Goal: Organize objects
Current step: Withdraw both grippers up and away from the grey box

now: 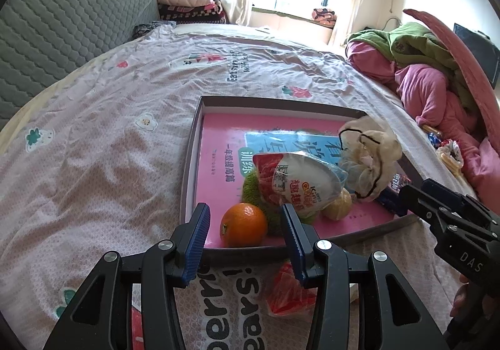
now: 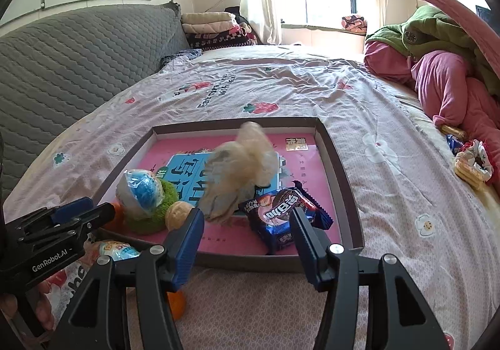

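A shallow box tray with a pink book as its floor lies on the bed. In it are an orange, a green plush, a white and red snack bag, a yellow fruit, a cream cloth that looks blurred, and a blue cookie pack. My left gripper is open over the tray's near edge, around the orange. My right gripper is open and empty at the near edge, by the cookie pack.
A red packet and another orange lie on the bed in front of the tray. Pink and green clothes pile at the right, with snacks beside them. A grey headboard stands at the left.
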Tool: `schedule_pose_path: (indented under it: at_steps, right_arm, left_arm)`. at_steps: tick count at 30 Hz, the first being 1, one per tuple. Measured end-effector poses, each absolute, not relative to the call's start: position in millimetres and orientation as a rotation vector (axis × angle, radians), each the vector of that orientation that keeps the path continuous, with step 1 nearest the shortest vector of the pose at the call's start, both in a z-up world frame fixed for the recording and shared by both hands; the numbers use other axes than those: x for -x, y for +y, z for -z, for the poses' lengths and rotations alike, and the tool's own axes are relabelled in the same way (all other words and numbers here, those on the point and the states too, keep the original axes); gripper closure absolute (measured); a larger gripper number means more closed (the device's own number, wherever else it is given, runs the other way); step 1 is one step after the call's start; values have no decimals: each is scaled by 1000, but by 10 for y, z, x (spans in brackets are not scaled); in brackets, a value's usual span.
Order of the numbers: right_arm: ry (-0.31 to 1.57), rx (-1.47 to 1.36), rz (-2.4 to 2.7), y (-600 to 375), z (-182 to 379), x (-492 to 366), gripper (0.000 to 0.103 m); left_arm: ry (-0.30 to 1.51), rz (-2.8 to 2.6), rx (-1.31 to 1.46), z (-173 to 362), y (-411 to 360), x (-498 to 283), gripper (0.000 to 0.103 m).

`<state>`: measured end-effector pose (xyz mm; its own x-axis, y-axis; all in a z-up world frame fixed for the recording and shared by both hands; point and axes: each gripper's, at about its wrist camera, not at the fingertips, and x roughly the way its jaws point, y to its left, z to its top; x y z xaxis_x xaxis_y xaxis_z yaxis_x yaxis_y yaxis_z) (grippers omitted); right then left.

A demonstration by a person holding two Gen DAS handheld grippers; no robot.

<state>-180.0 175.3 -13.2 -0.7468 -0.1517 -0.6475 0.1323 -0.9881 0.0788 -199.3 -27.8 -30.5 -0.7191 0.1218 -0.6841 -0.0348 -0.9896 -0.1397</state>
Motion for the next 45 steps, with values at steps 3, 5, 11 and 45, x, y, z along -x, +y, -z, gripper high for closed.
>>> schedule_pose_path:
  at_steps: [3,5,11,45]
  right_arm:
    - [-41,-1038,2799,1750,115,1762,46]
    - [-43,-1032,2796,1742,94,1738,46]
    - [-32,-1018,2786,1705,38,1662,46]
    - [6,-996,2726,1632,22,1145,46]
  left_arm:
    - [-180,-2830,1139,294,-275,1979,50]
    - [-177,-2832,1136,279,-270,1958,50]
    - [-179,-2840,1119,207,-260,1863,48]
    - [-141,-2834,1076,83,-166,1334,45]
